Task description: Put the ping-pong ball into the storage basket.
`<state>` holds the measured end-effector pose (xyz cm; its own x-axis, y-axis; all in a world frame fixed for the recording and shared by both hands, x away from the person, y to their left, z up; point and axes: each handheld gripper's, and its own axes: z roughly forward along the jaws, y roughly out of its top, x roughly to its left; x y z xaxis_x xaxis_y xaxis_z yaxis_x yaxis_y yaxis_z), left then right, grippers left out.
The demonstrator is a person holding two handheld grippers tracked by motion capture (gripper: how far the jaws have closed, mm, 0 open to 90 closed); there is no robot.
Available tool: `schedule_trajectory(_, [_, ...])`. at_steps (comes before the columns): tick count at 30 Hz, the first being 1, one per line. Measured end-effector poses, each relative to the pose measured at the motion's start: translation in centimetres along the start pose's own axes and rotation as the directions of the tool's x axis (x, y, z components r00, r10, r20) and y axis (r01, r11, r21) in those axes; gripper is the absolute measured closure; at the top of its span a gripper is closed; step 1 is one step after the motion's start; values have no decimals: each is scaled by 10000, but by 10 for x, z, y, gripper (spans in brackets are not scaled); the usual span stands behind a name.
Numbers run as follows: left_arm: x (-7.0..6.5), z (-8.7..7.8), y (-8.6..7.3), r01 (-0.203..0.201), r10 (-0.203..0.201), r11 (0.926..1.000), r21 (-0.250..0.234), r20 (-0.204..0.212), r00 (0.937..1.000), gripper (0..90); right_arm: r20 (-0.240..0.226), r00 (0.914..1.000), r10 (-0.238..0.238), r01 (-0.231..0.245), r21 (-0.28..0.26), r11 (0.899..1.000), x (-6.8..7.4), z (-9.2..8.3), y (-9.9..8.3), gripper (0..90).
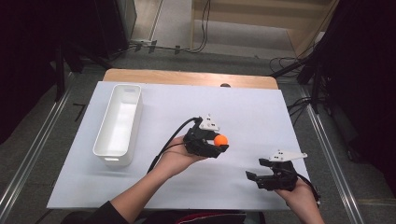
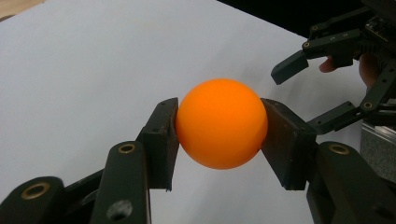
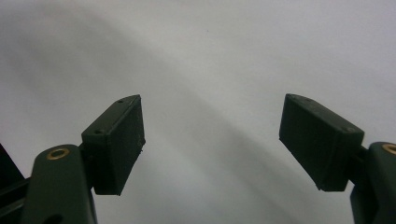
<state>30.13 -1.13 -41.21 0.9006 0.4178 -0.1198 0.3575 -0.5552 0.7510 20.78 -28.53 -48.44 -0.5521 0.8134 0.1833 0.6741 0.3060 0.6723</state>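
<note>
Two grippers, one ball, one bin: we list them as they stand.
Left gripper (image 1: 219, 145): clamped on the orange ball (image 1: 221, 139), both pads pressed to its sides; we see the same grip close up, ball (image 2: 222, 123) squeezed between the pads (image 2: 161, 140).
Ball, place: lifted clear of the white worktop (image 1: 261, 112), near its middle, held in our left hand (image 1: 175, 158).
Right gripper (image 1: 256, 176): jaws apart, nothing between them; it sits near the front right of the worktop, well apart from the ball.
White bin (image 1: 117, 122): long, open-topped, on the left side of the worktop; we see nothing in it.
Step in hand: we judge the ball picked and being carried.
Next move: likely a carry to the left until the ball hangs over the bin, then a lowering and a release; the grip must hold until then, since a round ball slips easily.
</note>
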Motion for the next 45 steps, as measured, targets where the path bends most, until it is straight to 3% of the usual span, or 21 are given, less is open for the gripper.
schedule_trajectory(45, [37, -26, -12, 804, -790, 9965, 231, -570, 9952, 486, -361, 9981, -501, 503, 56, 9987, 5, 11, 12, 207])
